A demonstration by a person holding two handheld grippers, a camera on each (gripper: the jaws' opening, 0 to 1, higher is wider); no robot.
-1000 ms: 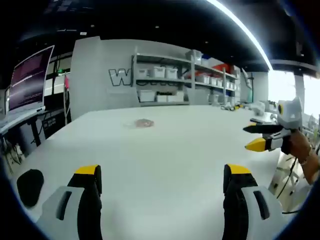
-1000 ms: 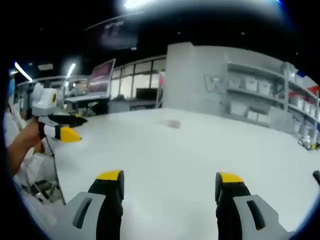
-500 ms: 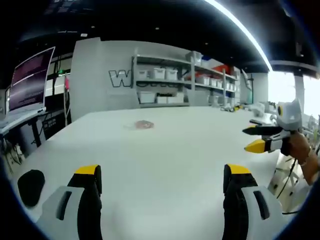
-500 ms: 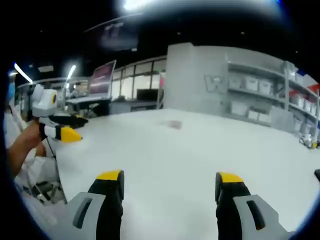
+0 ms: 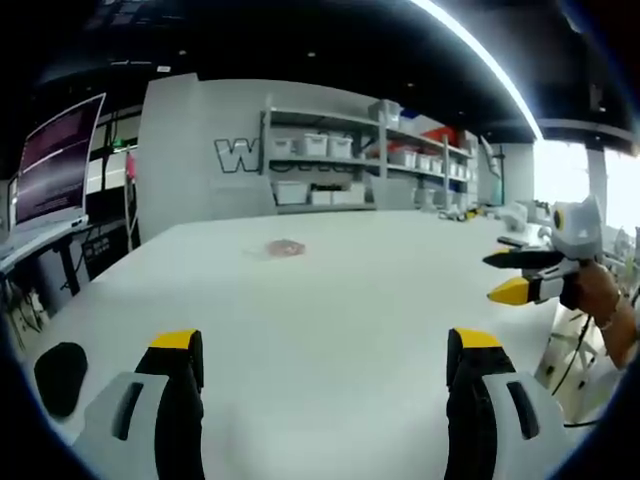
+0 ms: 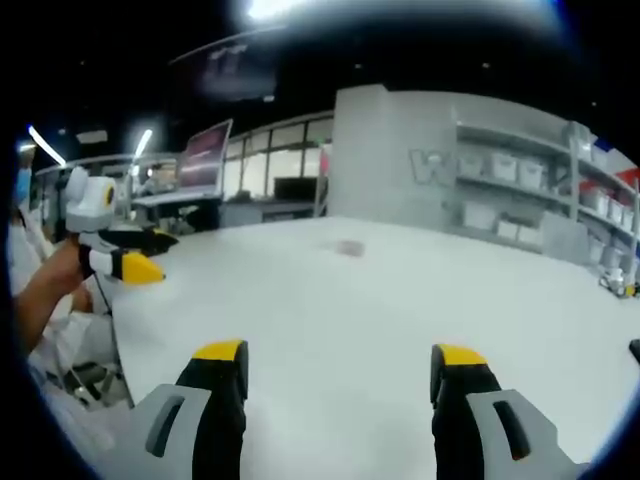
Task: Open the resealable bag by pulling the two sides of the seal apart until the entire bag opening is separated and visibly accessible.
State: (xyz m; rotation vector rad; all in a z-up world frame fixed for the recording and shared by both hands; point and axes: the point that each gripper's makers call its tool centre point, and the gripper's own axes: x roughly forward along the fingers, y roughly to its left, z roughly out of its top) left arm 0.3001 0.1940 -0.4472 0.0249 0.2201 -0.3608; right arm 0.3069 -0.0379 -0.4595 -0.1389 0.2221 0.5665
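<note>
Left gripper view: left gripper [image 5: 318, 350] fingers apart, empty, over white tabletop [image 5: 350, 300]. Bag [image 5: 285, 247] lies far at 12 o'clock. Right gripper [image 5: 512, 276] at 3 o'clock, fingers apart.

Right gripper view: fingers apart, empty; bag [image 6: 347, 248] far at 12 o'clock; left gripper at 9 o'clock.

Setting: I work in a lab or industrial workspace, indoors. Evidence: 1 large white table [image 5: 330, 300] before me; grey metal shelving [image 5: 340, 165] along the far wall, stocked with white storage bins [image 5: 318, 145]; a grey partition wall [image 5: 200, 150] bearing large white lettering; 1 lit monitor [image 5: 58, 158] on a side desk; glazed office partitions [image 6: 270, 170]; dark ceiling with a strip light [image 5: 480, 60].
</note>
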